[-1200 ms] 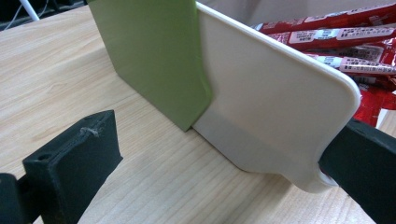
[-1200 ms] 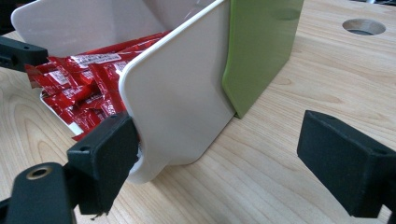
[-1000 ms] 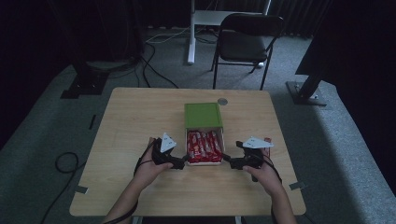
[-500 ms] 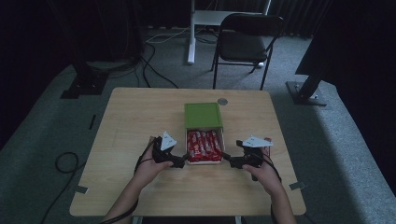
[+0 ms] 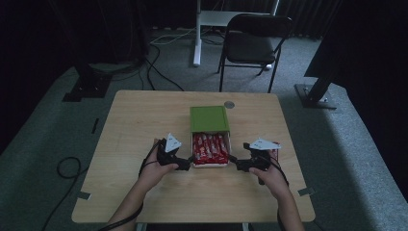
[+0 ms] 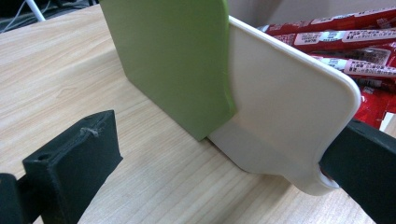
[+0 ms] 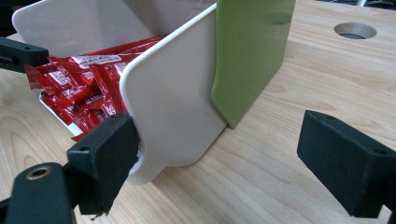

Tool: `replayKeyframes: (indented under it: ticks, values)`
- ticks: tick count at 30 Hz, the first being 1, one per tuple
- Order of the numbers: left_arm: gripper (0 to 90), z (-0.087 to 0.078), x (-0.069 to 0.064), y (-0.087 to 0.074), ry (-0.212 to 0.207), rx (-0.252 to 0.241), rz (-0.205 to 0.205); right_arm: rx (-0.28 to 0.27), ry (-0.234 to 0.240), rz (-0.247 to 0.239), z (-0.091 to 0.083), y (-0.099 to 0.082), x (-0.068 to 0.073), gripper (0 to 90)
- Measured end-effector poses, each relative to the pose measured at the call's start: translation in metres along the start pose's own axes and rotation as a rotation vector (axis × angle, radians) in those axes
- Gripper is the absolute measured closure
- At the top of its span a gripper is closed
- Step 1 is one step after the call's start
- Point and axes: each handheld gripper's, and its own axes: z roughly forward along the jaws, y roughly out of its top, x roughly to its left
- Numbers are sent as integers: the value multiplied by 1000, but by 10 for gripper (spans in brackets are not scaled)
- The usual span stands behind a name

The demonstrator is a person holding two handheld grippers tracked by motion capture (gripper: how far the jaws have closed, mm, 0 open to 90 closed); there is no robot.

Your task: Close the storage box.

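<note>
You had the left gripper [image 5: 188, 162] and right gripper [image 5: 234, 162] set at the two near corners of the white plastic drawer tray [image 5: 210, 164], jaws spread wide and clamped on nothing, one jaw of each hooked inside the tray wall, probably to draw it out evenly (a two-sided pull resists skewing). The tray sat mid-table on the pale wooden tabletop [image 5: 144, 120], packed with red foil sachets [image 5: 210, 147]. Beyond, its far end stayed tucked in the green box sleeve [image 5: 209, 118].

Sachet [image 7: 88, 79] print too blurred
</note>
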Motion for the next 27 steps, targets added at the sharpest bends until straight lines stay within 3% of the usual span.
replayKeyframes:
  ticks: [12,17,27]
  values:
    - [5,3,4,4,4,1,-9,-5,-23,8,3,5,-2,123]
    - [5,3,3,7,15,13,12,-4,-26,9,4,6,-4,123]
    - [5,8,8,8,19,4,-12,-2,-40,21,9,10,-7,123]
